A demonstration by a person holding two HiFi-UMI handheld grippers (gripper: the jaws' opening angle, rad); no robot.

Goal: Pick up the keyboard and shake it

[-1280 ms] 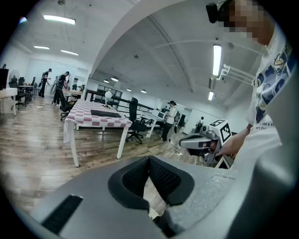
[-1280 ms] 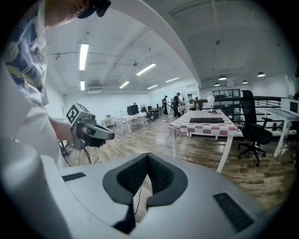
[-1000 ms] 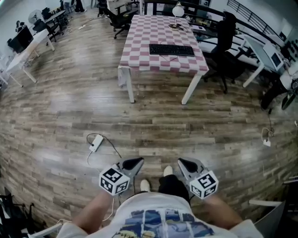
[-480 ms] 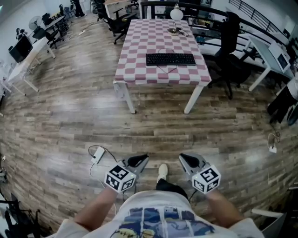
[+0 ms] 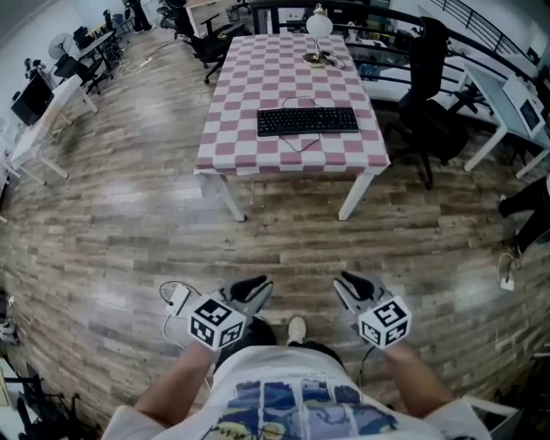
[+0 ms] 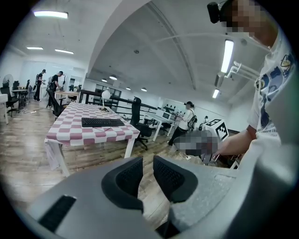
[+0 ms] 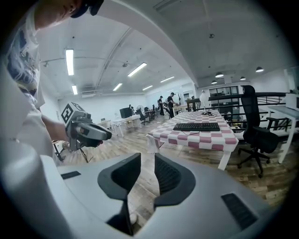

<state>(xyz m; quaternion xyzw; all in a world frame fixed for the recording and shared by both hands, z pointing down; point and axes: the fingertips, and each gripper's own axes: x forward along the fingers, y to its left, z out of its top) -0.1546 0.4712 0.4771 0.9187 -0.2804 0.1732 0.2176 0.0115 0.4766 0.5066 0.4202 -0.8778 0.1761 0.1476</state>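
Head view: the keyboard [image 5: 308, 121] is seen lying flat on the bench [image 5: 284, 69], which is covered with a pink-and-white chequered cloth and is placed toward twelve o'clock, well apart from both grippers. A black cable is looped from the keyboard's near edge over the cloth. A white-shaded lamp [image 5: 319, 24] is set at the bench's far end, and a black office chair [image 5: 430, 77] is parked at about one o'clock, just beside the bench. The left gripper [image 5: 255, 287] is held low at seven o'clock and the right gripper [image 5: 351, 284] at five o'clock, both above the wooden floor [image 5: 129, 215] and pointed toward the bench. In the gripper views each pair of jaws is shown slightly parted, with a narrow gap and nothing between the pads; both pairs have just been opening. A small white box [image 5: 178, 298] with a cord is seen on the floor at eight o'clock, just beside the left gripper.
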